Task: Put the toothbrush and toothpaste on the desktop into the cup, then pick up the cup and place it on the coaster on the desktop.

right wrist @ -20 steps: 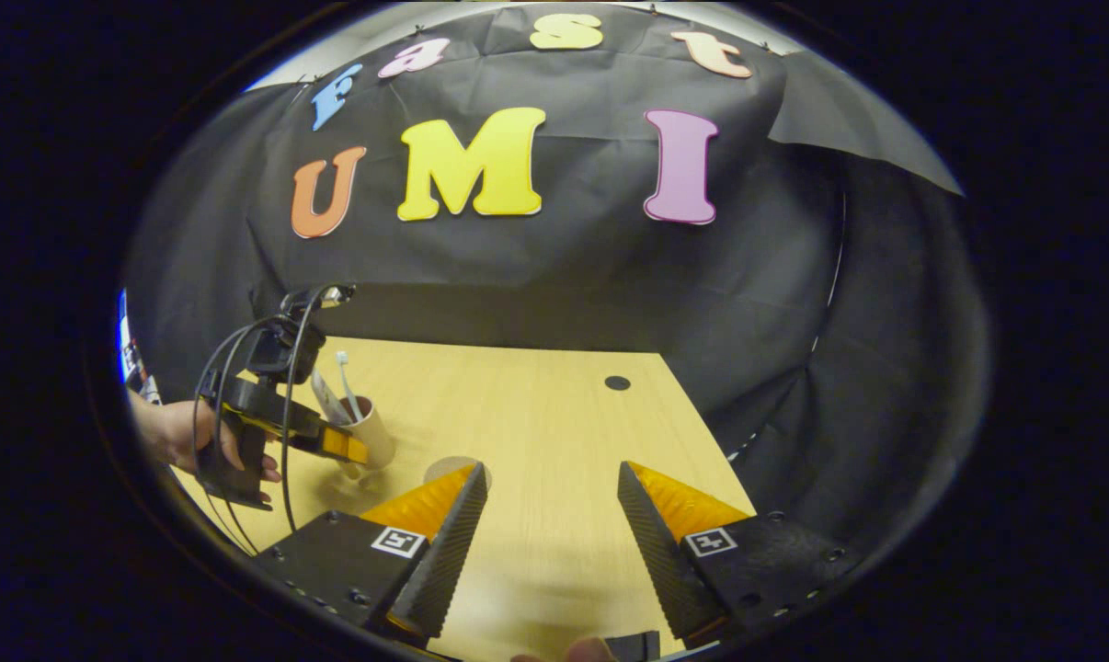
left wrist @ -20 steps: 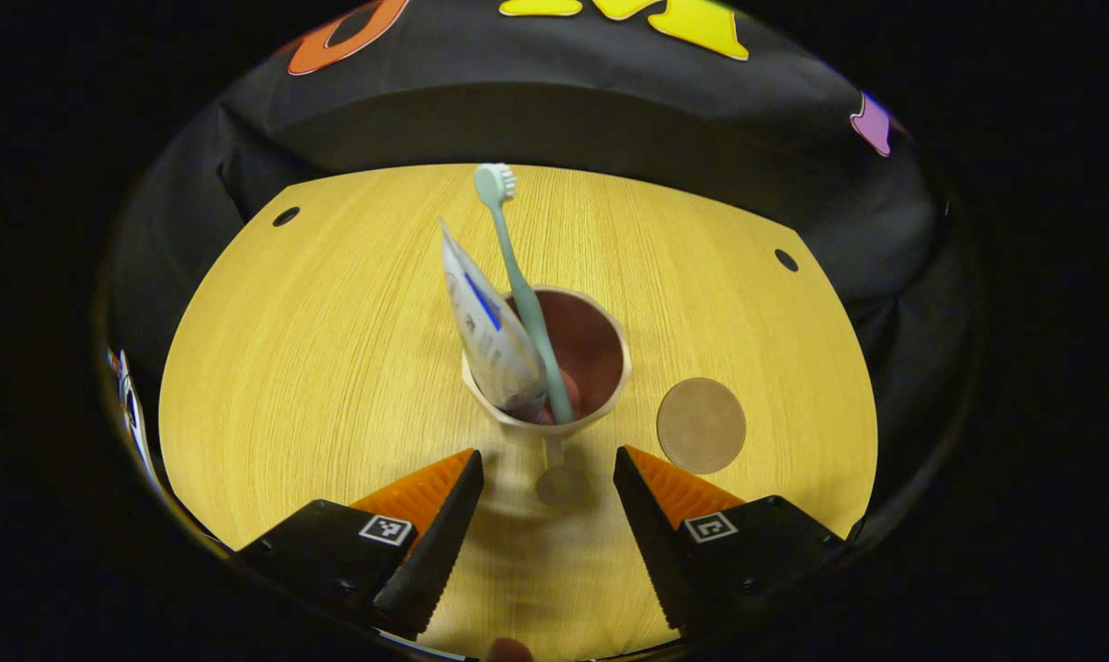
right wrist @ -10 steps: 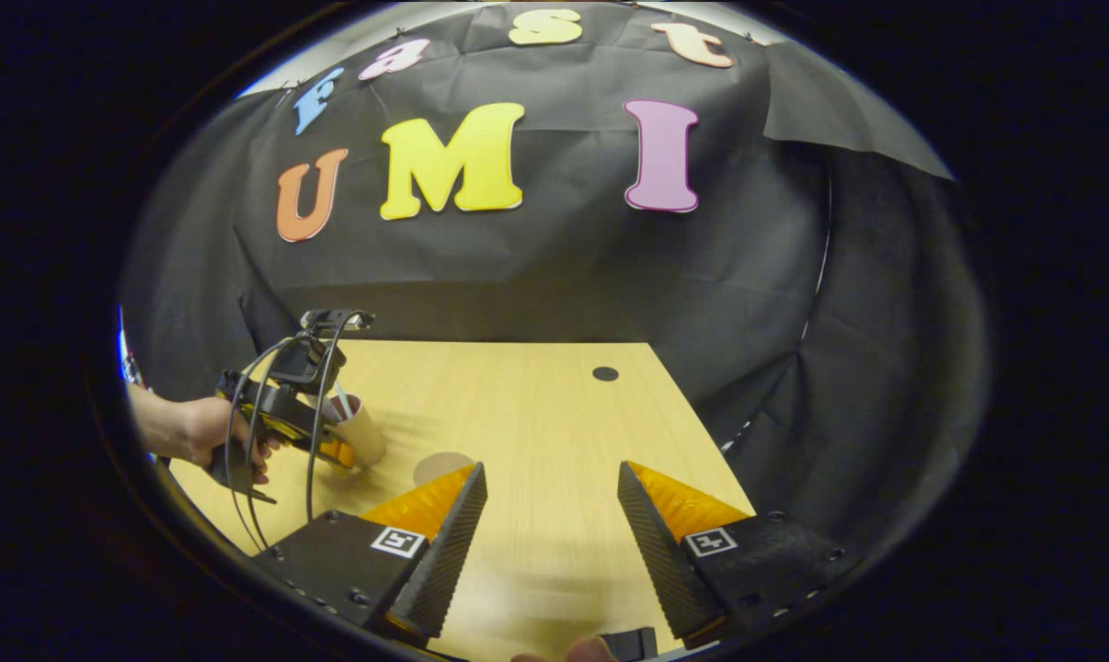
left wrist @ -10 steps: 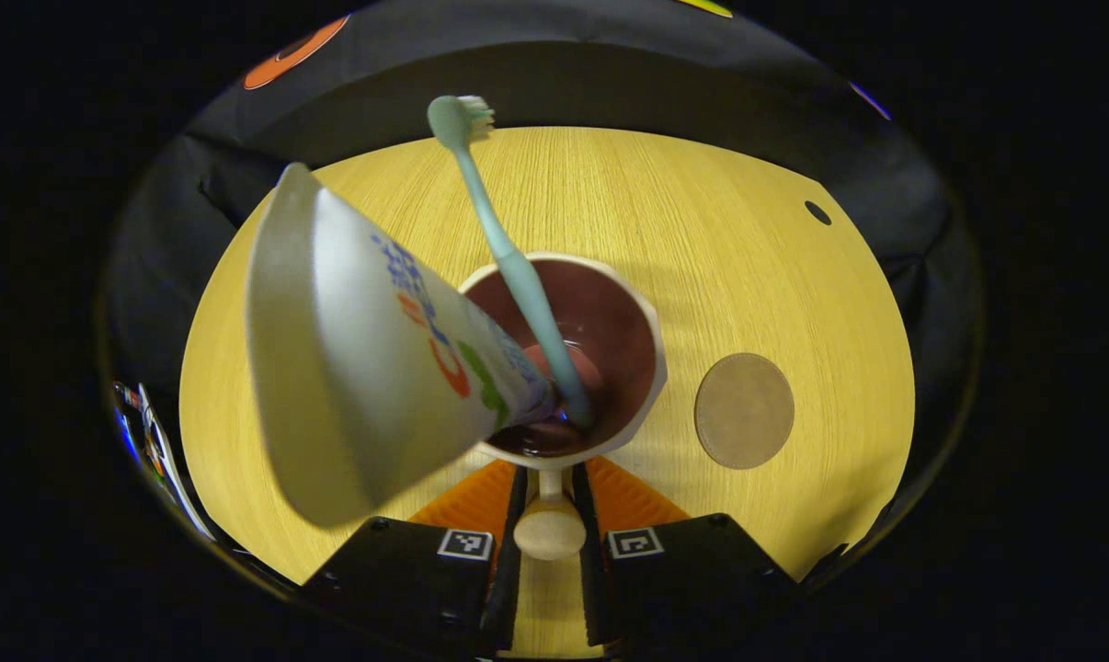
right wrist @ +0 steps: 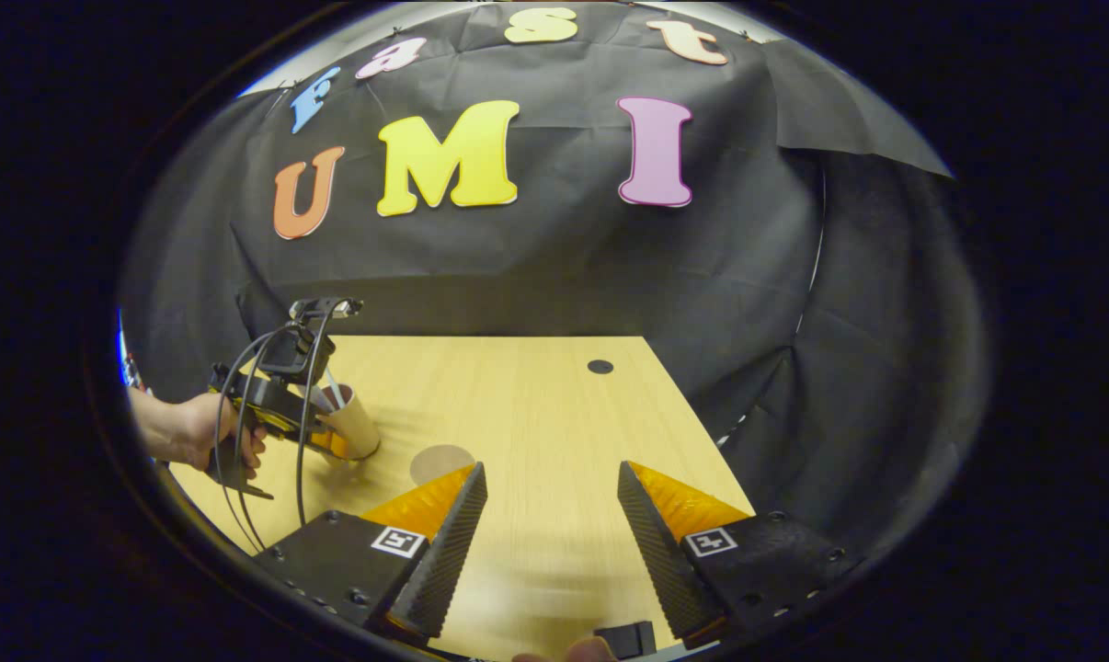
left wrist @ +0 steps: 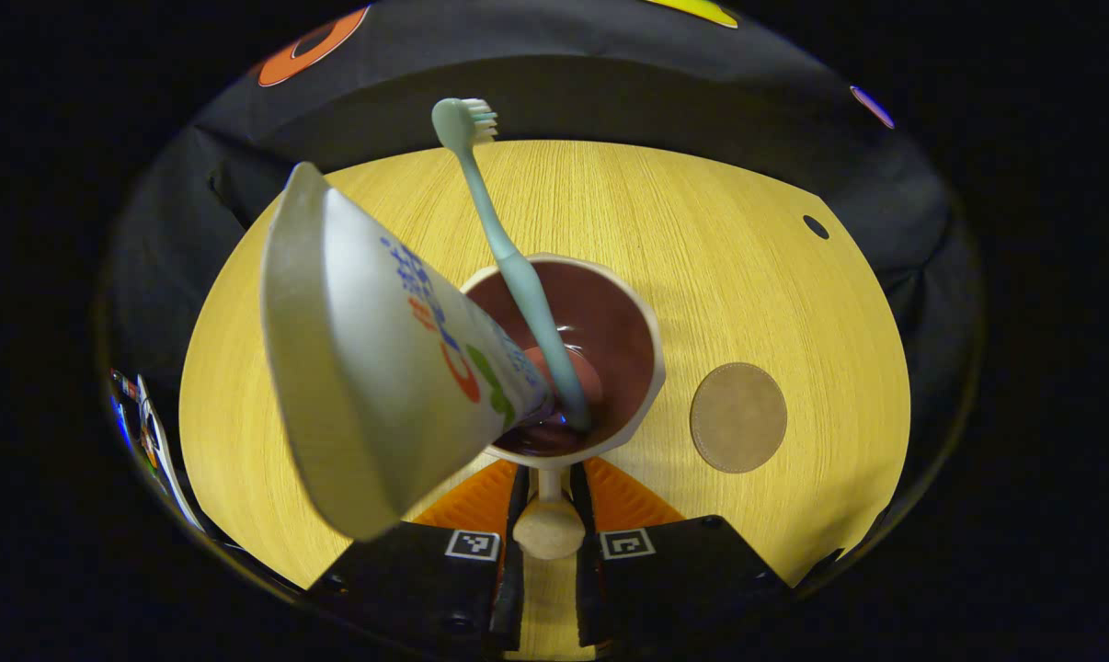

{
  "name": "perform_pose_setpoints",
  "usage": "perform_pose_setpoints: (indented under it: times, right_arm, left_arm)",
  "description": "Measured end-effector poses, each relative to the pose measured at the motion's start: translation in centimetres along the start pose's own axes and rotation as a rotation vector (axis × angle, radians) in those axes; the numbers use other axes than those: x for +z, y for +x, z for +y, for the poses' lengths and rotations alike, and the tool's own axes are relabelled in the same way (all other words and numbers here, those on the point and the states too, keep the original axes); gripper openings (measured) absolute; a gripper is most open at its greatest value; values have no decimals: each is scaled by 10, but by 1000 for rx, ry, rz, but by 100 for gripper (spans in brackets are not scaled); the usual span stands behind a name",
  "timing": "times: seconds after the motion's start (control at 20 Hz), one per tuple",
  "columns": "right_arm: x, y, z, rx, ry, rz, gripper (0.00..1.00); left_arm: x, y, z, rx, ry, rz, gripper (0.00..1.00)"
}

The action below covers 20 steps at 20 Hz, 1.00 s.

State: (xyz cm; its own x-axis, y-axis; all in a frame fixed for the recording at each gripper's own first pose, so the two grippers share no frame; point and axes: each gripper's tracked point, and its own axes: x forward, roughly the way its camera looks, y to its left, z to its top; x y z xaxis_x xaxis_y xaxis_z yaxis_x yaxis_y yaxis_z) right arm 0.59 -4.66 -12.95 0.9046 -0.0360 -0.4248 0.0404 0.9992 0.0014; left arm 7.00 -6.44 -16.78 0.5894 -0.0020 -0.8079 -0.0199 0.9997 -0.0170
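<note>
While clamped by its handle in the left gripper (left wrist: 547,542), cup (left wrist: 642,317) with toothbrush (left wrist: 508,262) bristle-end up; right gripper (right wrist: 552,533) agape.

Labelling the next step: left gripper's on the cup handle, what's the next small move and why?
Probably lift a little, then carry right: the left gripper pinches the beige cup's knobbed handle, green toothbrush and toothpaste tube are inside, and the round brown coaster lies just right.

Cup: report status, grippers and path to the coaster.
Left gripper shut on cup handle. Right gripper open, idle. Toothbrush and toothpaste in cup. Coaster bare, beside cup; nothing between.
</note>
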Motion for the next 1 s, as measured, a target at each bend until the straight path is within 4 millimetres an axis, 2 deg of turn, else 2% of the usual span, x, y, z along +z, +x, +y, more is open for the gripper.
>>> perform_pose_setpoints:
  times: [0.1, 0.2, 0.25, 0.3, 0.35, 0.45, 0.55, 0.6, 0.65, 0.7, 0.9, 1.0]
  right_arm:
    - [-1, -3, -1, -3, 3, 1, 88]
    - [-1, -7, -5, -9, 8, -7, 89]
    - [0, -9, -8, -13, 11, -10, 89]
    - [-1, -10, -10, -18, 12, -11, 89]
    - [-2, -12, -14, -23, 13, -11, 91]
    - [-3, -17, -22, -36, 13, -14, 91]
    - [-5, -22, -29, -48, 13, -15, 91]
    - [-7, -24, -33, -55, 12, -13, 91]
    - [-8, -27, -37, -62, 12, -11, 91]
    - [-9, -29, -40, -69, 13, -9, 91]
    - [-12, -37, -58, -96, 14, -4, 91]
    - [-14, -39, -65, -108, 13, 3, 91]
  left_arm:
    - [8, -19, -17, -5, 8, -25, 25]
    - [11, -36, -43, -29, -2, -29, 25]
    - [13, -16, -11, -44, -12, -22, 25]
    - [-2, -16, -48, -57, -21, -13, 25]
    - [3, -26, -69, -66, -22, -8, 25]
    - [2, -31, -94, -82, -20, -3, 29]
    - [2, -37, -118, -94, -8, -5, 25]
    - [4, -44, -122, -97, 0, -4, 25]
    - [3, -35, -105, -99, 5, 1, 25]
    - [5, -37, -126, -105, 3, 8, 25]
    - [7, -11, -113, -110, -3, 29, 25]
    - [9, -4, -110, -113, -1, 33, 25]
